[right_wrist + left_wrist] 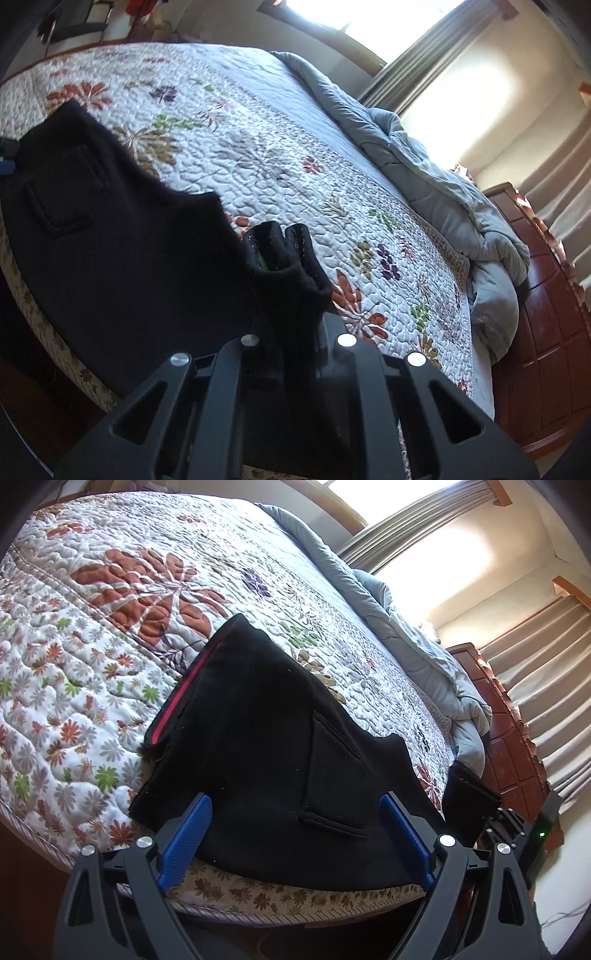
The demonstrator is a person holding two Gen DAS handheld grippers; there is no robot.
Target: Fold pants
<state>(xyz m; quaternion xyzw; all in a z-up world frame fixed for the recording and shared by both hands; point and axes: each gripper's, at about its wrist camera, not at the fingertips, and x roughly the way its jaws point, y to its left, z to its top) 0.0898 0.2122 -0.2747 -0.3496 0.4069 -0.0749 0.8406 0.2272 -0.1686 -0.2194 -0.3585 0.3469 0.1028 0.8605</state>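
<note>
Black pants (258, 723) with a red side stripe and a back pocket lie folded near the front edge of a bed; they also show in the right wrist view (122, 236). My left gripper (295, 808) is open, its blue pads (188, 838) astride the near part of the pants, holding nothing. My right gripper (282, 254) is shut on a bunched end of the pants (291, 288), lifted slightly above the quilt; the fabric hides its fingertips. It appears at the right of the left wrist view (476, 790).
The bed has a floral quilt (110, 635) (280, 155). A crumpled grey-blue duvet (436, 192) lies along its far right side. A reddish wooden headboard (546, 314) and curtains (546, 686) stand at the right.
</note>
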